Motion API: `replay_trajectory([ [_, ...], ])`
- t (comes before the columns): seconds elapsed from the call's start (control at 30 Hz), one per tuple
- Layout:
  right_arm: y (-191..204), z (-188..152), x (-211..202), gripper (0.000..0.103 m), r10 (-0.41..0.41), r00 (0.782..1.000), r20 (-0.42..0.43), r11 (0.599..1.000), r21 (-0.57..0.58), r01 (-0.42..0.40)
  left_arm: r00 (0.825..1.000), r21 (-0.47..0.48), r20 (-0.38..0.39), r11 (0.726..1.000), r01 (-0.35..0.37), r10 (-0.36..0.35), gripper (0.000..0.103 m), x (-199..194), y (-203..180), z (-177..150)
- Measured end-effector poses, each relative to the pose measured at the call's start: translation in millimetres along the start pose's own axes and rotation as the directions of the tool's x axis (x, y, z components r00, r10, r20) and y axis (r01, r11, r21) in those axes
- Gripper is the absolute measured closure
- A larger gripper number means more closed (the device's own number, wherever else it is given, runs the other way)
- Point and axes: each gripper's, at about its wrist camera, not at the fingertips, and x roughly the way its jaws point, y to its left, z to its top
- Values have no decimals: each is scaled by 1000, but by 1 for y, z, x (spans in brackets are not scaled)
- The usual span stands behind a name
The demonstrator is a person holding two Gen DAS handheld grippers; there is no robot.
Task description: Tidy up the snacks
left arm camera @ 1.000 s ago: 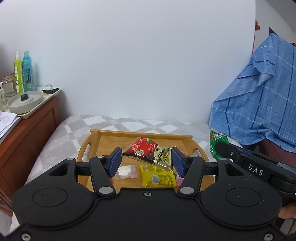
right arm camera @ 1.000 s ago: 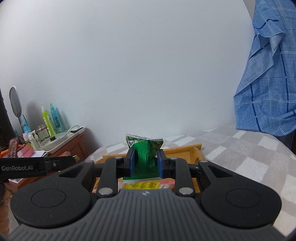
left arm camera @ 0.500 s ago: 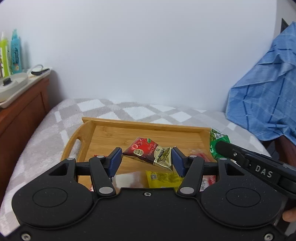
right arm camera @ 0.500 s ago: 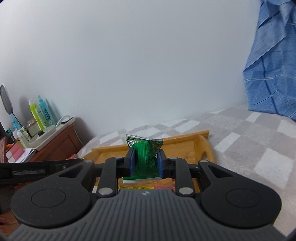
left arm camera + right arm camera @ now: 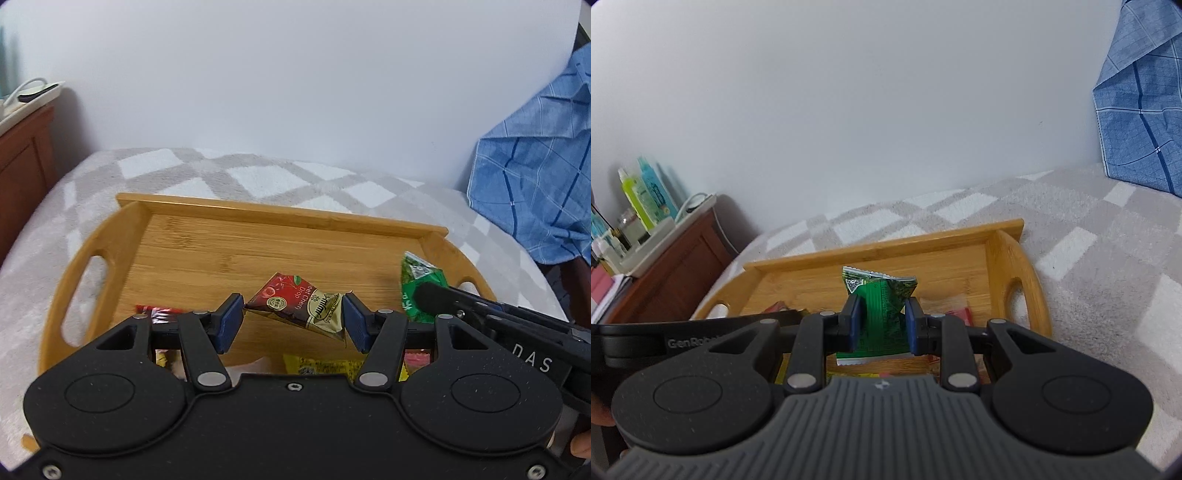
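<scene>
Over the wooden tray (image 5: 229,218), both grippers carry a packet each. The left gripper (image 5: 293,323) is clamped on a red-and-gold packet (image 5: 301,306), its long axis running crosswise pad to pad, above the tray's near-middle. The right gripper (image 5: 881,323) pinches a green packet (image 5: 882,306), long axis upright, nearer the tray's right handle. Bare wood lies ahead toward the tray's far wall; other snacks sit at its near edge. Likely next: lower & release, probably w/ packets kept apart.
</scene>
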Motion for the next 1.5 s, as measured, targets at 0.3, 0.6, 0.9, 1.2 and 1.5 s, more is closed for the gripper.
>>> replay_trajectory([
  [0.3, 2, -3, 17, 74, -46, 999, -15, 998, -41, 45, 999, -13, -23, 1000, 24, -24, 46, 23, -2, -3],
  [0.6, 2, -3, 18, 75, -46, 999, -15, 998, -42, 45, 1000, 17, -22, 1000, 11, -11, 46, 28, -6, -6],
  [0.9, 2, -2, 9, 70, -23, 1000, 2, 1000, -14, 23, 1000, 28, -11, 1000, 9, -9, 38, 17, -10, -6],
  [1.2, 9, -2, -38, 49, 10, 997, 82, 1000, 0, -10, 998, 15, 59, 1000, 26, -27, 24, -39, -12, -10],
  [1.5, 17, -29, -105, 33, -4, 979, 206, 1000, -28, 10, 990, 62, 143, 998, 9, -18, 14, -110, -28, -42],
])
